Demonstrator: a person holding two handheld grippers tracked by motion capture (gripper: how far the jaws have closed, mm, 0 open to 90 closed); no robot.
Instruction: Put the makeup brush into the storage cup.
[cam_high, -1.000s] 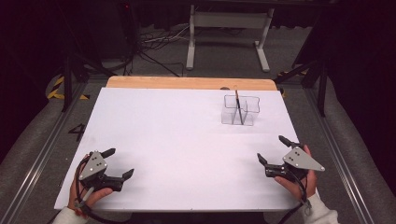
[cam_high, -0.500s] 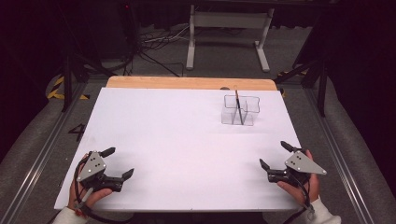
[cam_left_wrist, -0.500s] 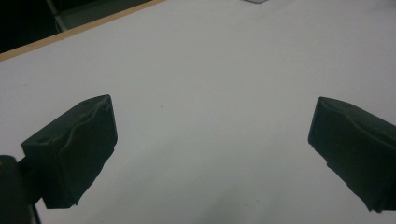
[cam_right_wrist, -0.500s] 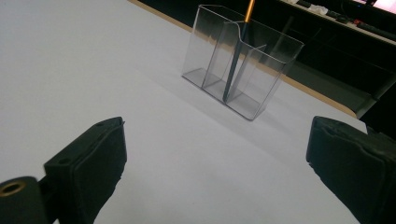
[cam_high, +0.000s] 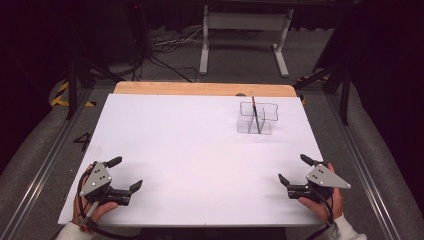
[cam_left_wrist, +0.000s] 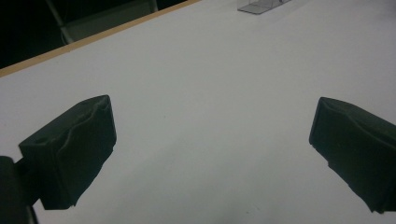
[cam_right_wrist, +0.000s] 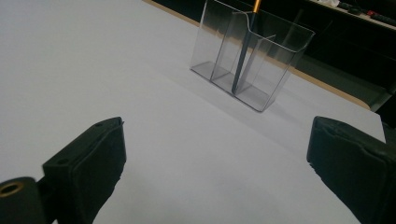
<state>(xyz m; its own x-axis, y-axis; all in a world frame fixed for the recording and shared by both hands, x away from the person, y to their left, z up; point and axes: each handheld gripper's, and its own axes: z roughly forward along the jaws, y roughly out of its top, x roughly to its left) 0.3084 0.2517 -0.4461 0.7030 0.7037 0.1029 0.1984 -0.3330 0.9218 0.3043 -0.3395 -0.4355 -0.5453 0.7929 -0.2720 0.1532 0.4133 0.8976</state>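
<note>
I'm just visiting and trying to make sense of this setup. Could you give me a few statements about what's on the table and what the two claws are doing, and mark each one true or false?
1. Both claws are open and hold nothing. True: the left claw and the right claw have their jaws spread over the bare white table.
2. The clear holder stands nearer the right claw. True.
3. The holder is lying on its side. False: it stands upright.
4. A slim dark stick with an orange top stands in the holder. True.
5. The right claw is touching the holder. False: it sits well apart, near the table's front edge.
</note>
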